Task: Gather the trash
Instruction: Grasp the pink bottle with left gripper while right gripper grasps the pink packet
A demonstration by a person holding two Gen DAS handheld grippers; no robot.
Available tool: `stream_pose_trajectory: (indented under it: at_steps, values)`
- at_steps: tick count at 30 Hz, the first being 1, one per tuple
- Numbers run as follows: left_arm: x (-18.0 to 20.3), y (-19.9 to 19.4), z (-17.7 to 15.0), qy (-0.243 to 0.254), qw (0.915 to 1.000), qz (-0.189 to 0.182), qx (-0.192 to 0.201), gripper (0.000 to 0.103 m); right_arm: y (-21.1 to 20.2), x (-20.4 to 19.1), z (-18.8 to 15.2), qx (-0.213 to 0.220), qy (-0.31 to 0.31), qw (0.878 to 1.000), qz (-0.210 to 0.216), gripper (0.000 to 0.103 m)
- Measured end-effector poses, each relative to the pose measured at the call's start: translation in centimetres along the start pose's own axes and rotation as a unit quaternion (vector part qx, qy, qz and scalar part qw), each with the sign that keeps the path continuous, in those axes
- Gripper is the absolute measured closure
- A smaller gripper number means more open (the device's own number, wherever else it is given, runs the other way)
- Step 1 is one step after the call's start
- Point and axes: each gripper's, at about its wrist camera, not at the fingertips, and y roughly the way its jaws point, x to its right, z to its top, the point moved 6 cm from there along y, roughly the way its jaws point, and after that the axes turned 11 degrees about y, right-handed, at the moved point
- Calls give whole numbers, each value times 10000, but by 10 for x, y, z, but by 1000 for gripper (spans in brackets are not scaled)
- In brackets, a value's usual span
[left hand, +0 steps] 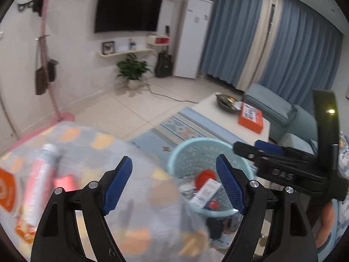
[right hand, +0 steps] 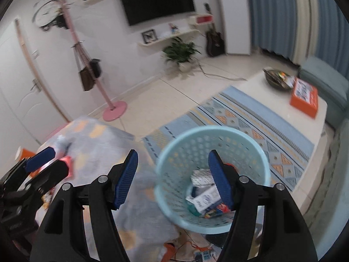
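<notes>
The light blue trash basket (right hand: 212, 179) sits just ahead of the right gripper (right hand: 173, 180), framed between its spread, empty fingers, with cartons and wrappers inside. The left gripper (left hand: 174, 185) is also spread and empty, the basket ahead to its right, a patterned cloth (left hand: 91, 152) with blurred items to its left.

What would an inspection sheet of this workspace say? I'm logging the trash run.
Surface: grey cloth with orange patches, blurred.
Job's things: light-blue perforated plastic basket holding white cartons and red pieces.
Clutter: pink tube and orange packets on the cloth.
Grippers: left gripper open, empty; right gripper open, empty, above the basket.
Cables: grey cord on the floor tiles.
Surroundings: white coffee table, orange box, patterned blue rug.
</notes>
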Motion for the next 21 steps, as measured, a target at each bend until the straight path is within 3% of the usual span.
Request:
stream_pose_trajectory:
  at_steps: [6, 11, 16, 21]
  values:
    - [-67, -44, -9, -414, 9975, 555, 168, 26, -13, -68, -11, 70, -492, 9977, 471, 40]
    - [-130, -66, -34, -788, 9900, 1174, 6, 26, -4, -129, -32, -47, -972, 9919, 816, 40]
    - [-180, -68, -63, -1216, 9829, 1358, -242, 26, 24, -176, -57, -421, -1196, 9863, 1054, 41]
    - [-203, -48, -84, -1158, 9808, 1435, -639, 26, 60, -205, -82, -897, -1183, 9819, 1179, 54]
